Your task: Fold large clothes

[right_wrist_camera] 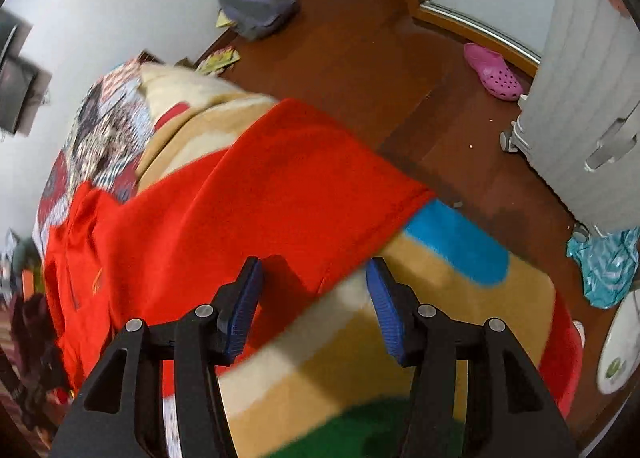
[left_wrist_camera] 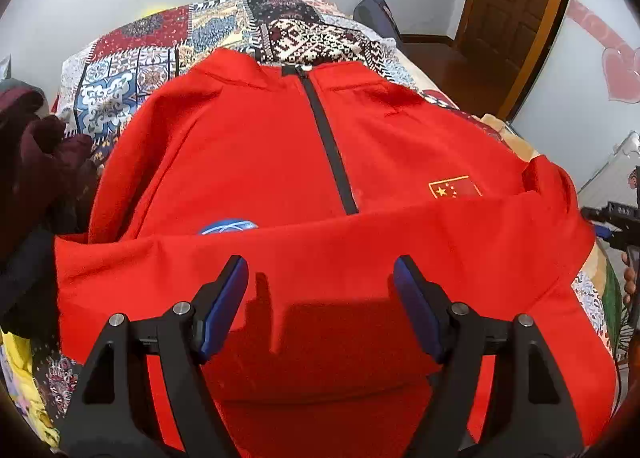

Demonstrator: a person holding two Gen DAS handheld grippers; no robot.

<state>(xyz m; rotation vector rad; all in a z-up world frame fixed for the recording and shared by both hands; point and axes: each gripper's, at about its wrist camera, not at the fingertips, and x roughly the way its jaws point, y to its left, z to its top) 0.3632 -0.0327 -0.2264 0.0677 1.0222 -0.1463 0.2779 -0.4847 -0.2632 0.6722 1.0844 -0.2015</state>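
A large red jacket [left_wrist_camera: 248, 146] lies front-up on the bed, with a black zipper [left_wrist_camera: 328, 138], a flag patch [left_wrist_camera: 454, 188] and a round blue badge [left_wrist_camera: 228, 226]. A red band of it [left_wrist_camera: 360, 246] is folded across the chest. My left gripper [left_wrist_camera: 320, 264] hovers over this band, jaws wide apart with nothing between them. In the right wrist view the jacket [right_wrist_camera: 240, 198] drapes over a tan, blue and green blanket [right_wrist_camera: 400, 338]. My right gripper [right_wrist_camera: 314, 264] is open above the jacket's edge, its pads apart from the cloth.
A patchwork quilt [left_wrist_camera: 132, 70] covers the bed. Dark maroon clothes [left_wrist_camera: 40, 162] are piled at its left. On the wooden floor lie a grey backpack [right_wrist_camera: 256, 4], a pink clog [right_wrist_camera: 496, 72] and a teal cloth [right_wrist_camera: 604, 266], beside a white suitcase [right_wrist_camera: 592, 98].
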